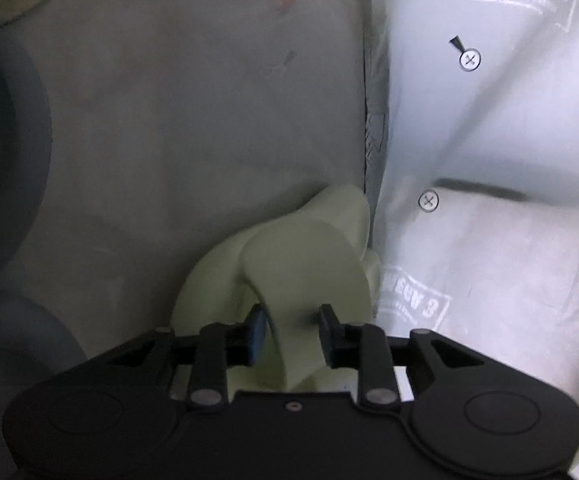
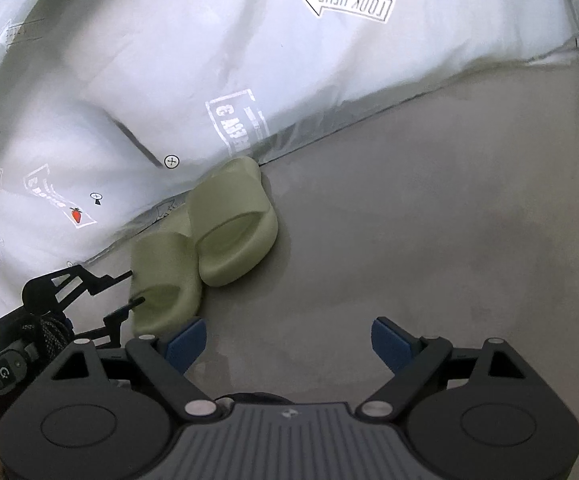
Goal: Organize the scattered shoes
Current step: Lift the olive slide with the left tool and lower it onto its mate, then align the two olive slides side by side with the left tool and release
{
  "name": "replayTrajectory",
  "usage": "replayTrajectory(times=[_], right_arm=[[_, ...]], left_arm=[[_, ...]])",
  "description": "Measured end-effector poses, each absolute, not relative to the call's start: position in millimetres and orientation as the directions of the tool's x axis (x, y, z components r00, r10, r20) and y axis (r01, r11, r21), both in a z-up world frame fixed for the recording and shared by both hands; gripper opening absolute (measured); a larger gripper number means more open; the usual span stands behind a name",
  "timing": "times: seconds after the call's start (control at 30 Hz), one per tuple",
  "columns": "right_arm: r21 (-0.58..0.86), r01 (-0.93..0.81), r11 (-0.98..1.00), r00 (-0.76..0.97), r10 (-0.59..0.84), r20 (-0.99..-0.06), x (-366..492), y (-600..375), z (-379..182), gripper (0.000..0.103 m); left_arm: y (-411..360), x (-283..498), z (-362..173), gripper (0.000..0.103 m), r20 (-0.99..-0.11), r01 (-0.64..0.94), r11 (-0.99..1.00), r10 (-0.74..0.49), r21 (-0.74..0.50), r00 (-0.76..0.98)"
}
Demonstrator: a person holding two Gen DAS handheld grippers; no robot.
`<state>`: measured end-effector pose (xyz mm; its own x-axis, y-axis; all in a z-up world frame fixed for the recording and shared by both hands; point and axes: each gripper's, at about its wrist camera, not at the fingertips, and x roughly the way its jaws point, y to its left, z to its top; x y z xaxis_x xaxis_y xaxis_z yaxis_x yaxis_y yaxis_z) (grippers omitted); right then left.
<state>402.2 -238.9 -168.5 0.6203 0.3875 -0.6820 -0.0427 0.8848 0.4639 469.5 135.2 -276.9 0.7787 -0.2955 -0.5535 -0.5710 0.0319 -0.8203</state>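
Observation:
Two pale green slide slippers lie side by side on the grey floor, against the edge of a white printed sheet. In the left wrist view, my left gripper point(image 1: 293, 320) is shut on the strap of the nearer slipper point(image 1: 309, 276), one finger on each side of it. The toe of the second slipper point(image 1: 343, 212) shows just beyond. In the right wrist view, the held slipper point(image 2: 165, 276) is on the left with the left gripper point(image 2: 136, 287) at its side. The other slipper point(image 2: 233, 232) touches it on the right. My right gripper point(image 2: 289, 340) hangs open above bare floor, holding nothing.
The white sheet point(image 2: 209, 60), printed with arrows, stamps and small markers, covers the area behind the slippers. Grey floor point(image 2: 429, 220) stretches to the right of them. A dark grey rounded object point(image 1: 1, 152) fills the left edge of the left wrist view.

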Motion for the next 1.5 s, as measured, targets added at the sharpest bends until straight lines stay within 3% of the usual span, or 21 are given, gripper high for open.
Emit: replayTrajectory(times=[0.1, 0.23, 0.37, 0.57, 1.0, 1.13, 1.23, 1.4, 1.5], right_arm=[[0.444, -0.054, 0.894, 0.618, 0.379, -0.688, 403.4, -233.2, -167.9, 0.09], [0.381, -0.113, 0.918, 0.61, 0.367, -0.702, 404.1, -216.4, -165.0, 0.09], [0.359, -0.172, 0.917, 0.591, 0.388, -0.708, 409.9, -197.3, -164.6, 0.09], [0.367, -0.212, 0.906, 0.565, 0.42, -0.71, 414.7, -181.1, -166.0, 0.09], [0.342, -0.202, 0.918, 0.556, 0.395, -0.731, 436.5, -179.9, -173.5, 0.09], [0.339, -0.198, 0.92, 0.564, 0.39, -0.728, 439.2, -183.6, -171.1, 0.09], [0.342, -0.183, 0.922, 0.567, 0.383, -0.729, 440.6, -189.6, -171.2, 0.09], [0.343, -0.141, 0.928, 0.571, 0.36, -0.738, 443.2, -202.1, -175.2, 0.09], [0.343, -0.119, 0.932, 0.58, 0.345, -0.738, 441.5, -210.5, -175.4, 0.09]], left_arm=[[131.4, 471.0, -264.3, 0.036, -0.573, -0.55, 0.165, -0.295, -0.819, 0.765], [126.7, 465.8, -247.0, 0.036, -0.539, -0.45, 0.318, -0.304, -0.834, 0.785], [117.5, 470.4, -237.3, 0.038, -0.577, -0.412, 0.457, -0.314, -0.788, 0.754], [109.9, 483.4, -262.5, 0.042, -0.522, -0.405, 0.354, -0.356, -0.843, 0.775], [106.9, 528.9, -269.3, 0.042, -0.511, -0.349, 0.437, -0.339, -0.829, 0.79], [91.0, 524.9, -264.0, 0.048, -0.561, -0.317, 0.573, -0.316, -0.756, 0.765], [71.1, 519.8, -255.5, 0.059, -0.603, -0.249, 0.721, -0.283, -0.646, 0.746], [-0.2, 539.3, -248.4, 0.061, -0.695, -0.062, 0.973, -0.114, -0.223, 0.71], [-13.0, 548.8, -254.6, 0.061, -0.698, -0.06, 0.979, -0.095, -0.195, 0.71]])
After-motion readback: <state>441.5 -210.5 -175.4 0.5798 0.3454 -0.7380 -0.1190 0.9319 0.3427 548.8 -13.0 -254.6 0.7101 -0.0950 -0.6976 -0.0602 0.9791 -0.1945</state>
